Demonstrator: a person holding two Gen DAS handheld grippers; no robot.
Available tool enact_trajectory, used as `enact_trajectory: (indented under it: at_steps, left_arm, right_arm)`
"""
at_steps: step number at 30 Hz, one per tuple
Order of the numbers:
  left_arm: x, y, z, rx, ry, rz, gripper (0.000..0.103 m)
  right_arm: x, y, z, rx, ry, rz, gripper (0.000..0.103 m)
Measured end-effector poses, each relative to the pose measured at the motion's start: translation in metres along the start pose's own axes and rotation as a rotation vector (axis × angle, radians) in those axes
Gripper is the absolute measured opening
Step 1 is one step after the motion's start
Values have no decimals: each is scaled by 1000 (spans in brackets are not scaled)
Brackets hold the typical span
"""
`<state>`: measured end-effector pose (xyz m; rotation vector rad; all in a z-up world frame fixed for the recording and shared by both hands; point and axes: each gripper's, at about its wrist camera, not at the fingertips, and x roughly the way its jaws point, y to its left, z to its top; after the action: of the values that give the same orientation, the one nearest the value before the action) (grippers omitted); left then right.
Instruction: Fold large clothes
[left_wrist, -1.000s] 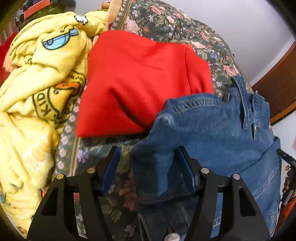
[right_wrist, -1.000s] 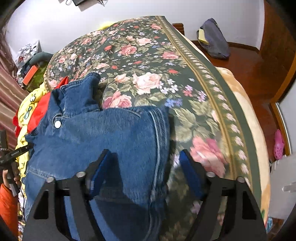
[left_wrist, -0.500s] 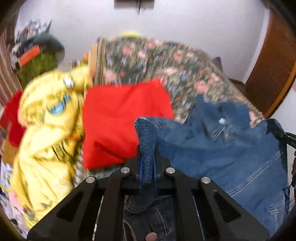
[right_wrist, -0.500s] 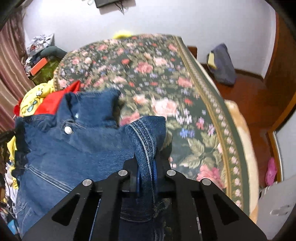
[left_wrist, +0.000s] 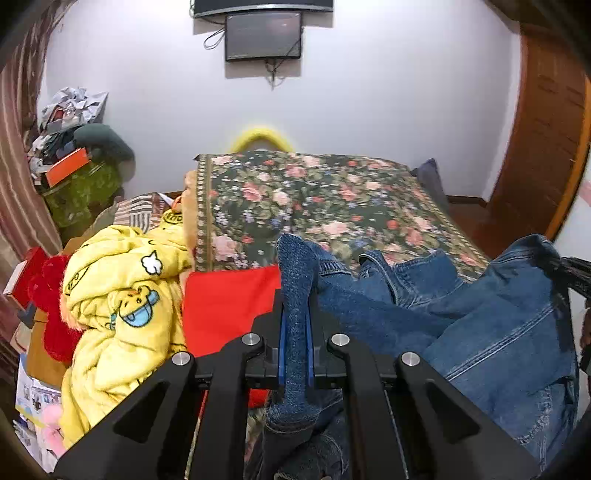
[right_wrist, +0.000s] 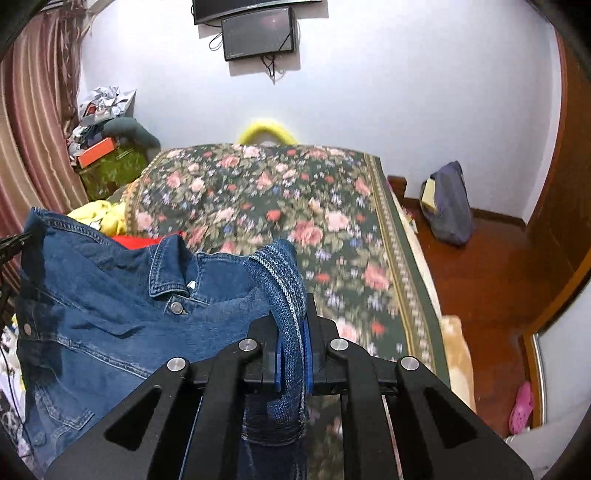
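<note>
A blue denim jacket (left_wrist: 461, 317) hangs lifted over the floral bedspread (left_wrist: 332, 199), held at two points. My left gripper (left_wrist: 295, 325) is shut on a fold of its denim, which sticks up between the blue pads. In the right wrist view the same jacket (right_wrist: 110, 306) spreads to the left, collar and metal buttons showing. My right gripper (right_wrist: 291, 332) is shut on another pinched fold with pale stitching. The lower part of the jacket is hidden behind the gripper bodies.
A folded red garment (left_wrist: 225, 302) and a yellow cartoon-print blanket (left_wrist: 122, 306) lie at the bed's left side. Clutter and a green box (left_wrist: 77, 192) fill the left corner by the curtain. A grey bag (right_wrist: 448, 206) sits on the wooden floor right of the bed (right_wrist: 277, 206).
Both grippers went from open around the denim to shut on folds of it. Both then rose and tilted up, lifting the jacket off the bed; the wall and screen came into view.
</note>
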<state>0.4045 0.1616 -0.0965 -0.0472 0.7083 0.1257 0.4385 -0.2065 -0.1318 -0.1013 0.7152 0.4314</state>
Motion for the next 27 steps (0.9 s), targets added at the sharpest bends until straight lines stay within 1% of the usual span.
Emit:
enact_trajectory:
  at_steps: [4, 7, 8, 10, 13, 14, 15, 16, 18, 19, 20, 21, 22, 23, 24, 25, 26, 27]
  left_arm:
    - [44, 20, 5, -35, 41, 61, 7]
    - [82, 39, 0, -74, 101, 93, 7]
    - [95, 46, -4, -84, 126, 106, 8]
    - [117, 56, -13, -100, 171, 125, 8]
    - [144, 70, -28, -132, 227, 118, 10]
    - [149, 71, -32, -129, 236, 131, 11]
    - [152, 70, -34, -121, 244, 141, 11]
    - [157, 70, -38, -110, 259, 155, 11]
    - [163, 69, -44, -98, 290, 160, 12]
    - [163, 68, -46, -91, 299, 163, 16]
    - [163, 68, -47, -85, 305, 164, 18]
    - [160, 66, -48, -73, 311, 167, 22]
    - [156, 63, -49, -58, 318, 172, 30]
    - [152, 60, -49, -43, 322, 178, 34]
    - [148, 58, -49, -31, 321, 178, 41]
    - [141, 54, -49, -11, 319, 177, 50]
    - [133, 50, -49, 9, 313, 174, 53]
    - [127, 46, -49, 22, 306, 170, 58]
  right_arm:
    - [32, -2, 14, 9, 25, -20, 8]
    - [69, -7, 17, 31, 81, -30, 8]
    - [75, -9, 16, 35, 95, -32, 8]
    - [99, -14, 10, 54, 142, -34, 8]
    - [122, -21, -4, 64, 195, -39, 8]
    - [126, -21, -8, 62, 206, -43, 9]
    - [132, -22, -13, 57, 224, -47, 14]
    - [134, -23, -16, 54, 237, -58, 16]
    - [135, -26, -23, 60, 256, -67, 22]
    - [132, -26, -25, 63, 263, -70, 22]
    - [131, -28, -24, 66, 269, -71, 25]
    - [125, -28, -23, 76, 279, -76, 30]
    - [120, -29, -23, 88, 282, -78, 32]
    - [116, -29, -22, 97, 284, -73, 36]
    - [108, -28, -21, 108, 286, -61, 42]
    - [101, -28, -20, 116, 290, -49, 46]
    - [92, -26, -19, 123, 292, -31, 55]
    - [87, -23, -19, 123, 290, -20, 59]
